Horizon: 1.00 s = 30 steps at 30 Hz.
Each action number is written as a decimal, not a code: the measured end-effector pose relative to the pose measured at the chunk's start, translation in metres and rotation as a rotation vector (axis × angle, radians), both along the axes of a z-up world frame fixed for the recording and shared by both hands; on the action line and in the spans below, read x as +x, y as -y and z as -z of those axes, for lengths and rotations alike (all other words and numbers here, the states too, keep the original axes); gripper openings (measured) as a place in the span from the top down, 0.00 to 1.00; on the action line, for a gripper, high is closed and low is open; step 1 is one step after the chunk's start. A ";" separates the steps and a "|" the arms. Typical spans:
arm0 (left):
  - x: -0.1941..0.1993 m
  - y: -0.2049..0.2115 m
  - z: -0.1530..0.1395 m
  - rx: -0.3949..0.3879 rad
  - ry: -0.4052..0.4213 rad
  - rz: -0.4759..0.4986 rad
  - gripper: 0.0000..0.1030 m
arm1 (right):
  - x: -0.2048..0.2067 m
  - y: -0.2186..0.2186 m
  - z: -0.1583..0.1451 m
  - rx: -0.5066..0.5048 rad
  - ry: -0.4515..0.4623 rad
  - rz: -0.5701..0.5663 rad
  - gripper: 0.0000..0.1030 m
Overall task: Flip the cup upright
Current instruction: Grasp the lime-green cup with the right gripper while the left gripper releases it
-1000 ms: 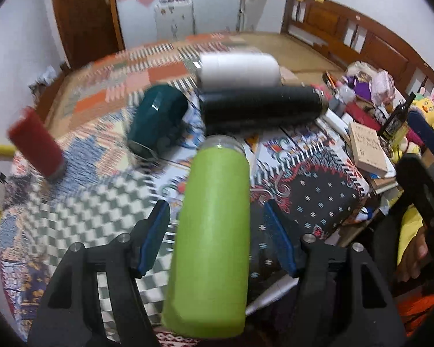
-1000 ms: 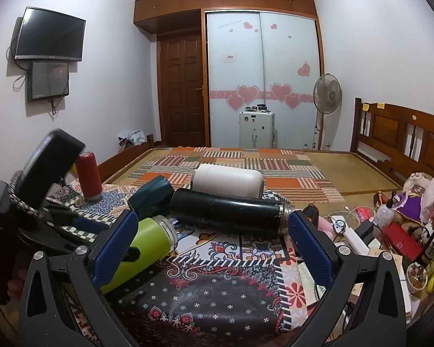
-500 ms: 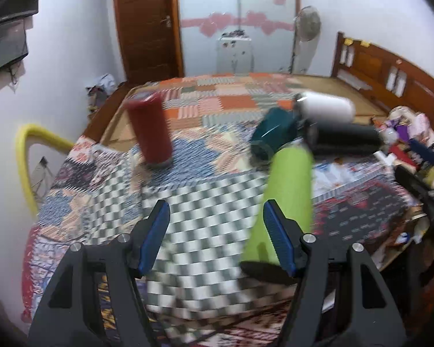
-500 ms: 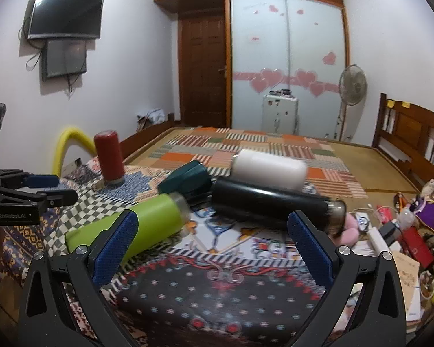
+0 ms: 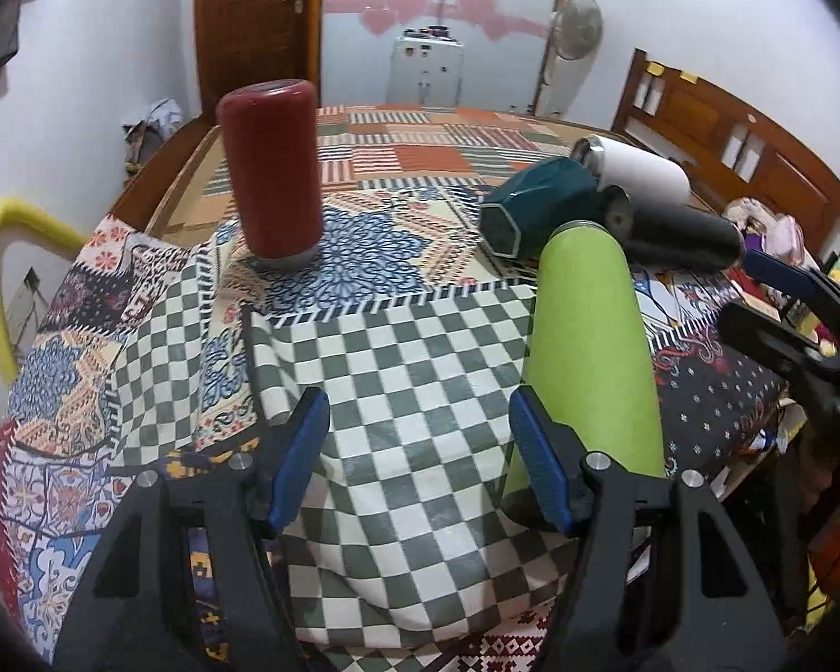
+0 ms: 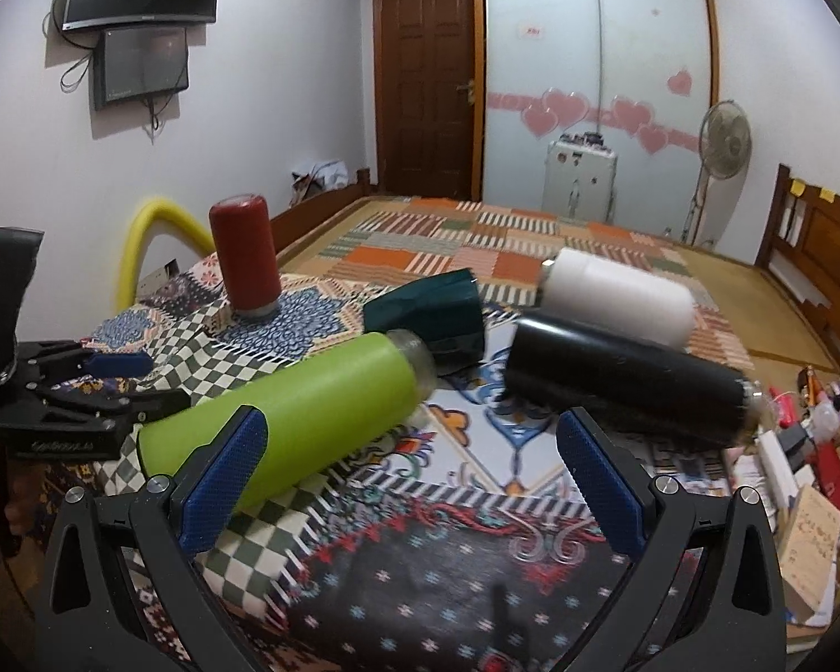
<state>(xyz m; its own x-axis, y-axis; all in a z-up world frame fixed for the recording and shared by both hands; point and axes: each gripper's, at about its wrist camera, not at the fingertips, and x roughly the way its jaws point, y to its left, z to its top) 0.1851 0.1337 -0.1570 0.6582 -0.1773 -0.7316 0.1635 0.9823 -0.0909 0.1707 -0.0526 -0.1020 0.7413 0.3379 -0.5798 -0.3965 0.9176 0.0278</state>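
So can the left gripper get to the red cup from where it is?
Probably yes. The left gripper is open and empty, and only flat checkered cloth lies between it and the red cup. The green bottle lies off to its side.

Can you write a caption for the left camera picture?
Open left gripper beside lying green bottle; red cup stands.

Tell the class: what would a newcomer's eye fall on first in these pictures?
Probably the lime-green bottle lying on its side on the patchwork cloth, just right of the open left gripper. Next, the dark red cup, standing mouth-down at the far left, apart from the others.
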 end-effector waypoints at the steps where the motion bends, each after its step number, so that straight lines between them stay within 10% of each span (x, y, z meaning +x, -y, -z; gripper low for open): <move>1: -0.002 0.004 0.000 -0.005 0.006 0.018 0.35 | 0.003 -0.003 0.002 0.004 -0.016 -0.004 0.00; 24: -0.027 0.070 0.016 -0.040 0.016 0.179 0.36 | 0.031 0.023 0.033 0.033 -0.281 0.022 0.00; 30: -0.031 0.078 0.018 -0.059 0.014 0.166 0.36 | 0.039 -0.004 0.029 -0.087 -0.249 -0.065 0.16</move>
<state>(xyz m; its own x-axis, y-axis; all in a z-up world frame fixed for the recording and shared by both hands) 0.1541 0.0556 -0.1754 0.6261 -0.3268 -0.7080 0.3248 0.9347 -0.1443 0.2097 -0.0485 -0.1314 0.5511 0.3205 -0.7705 -0.4452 0.8939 0.0534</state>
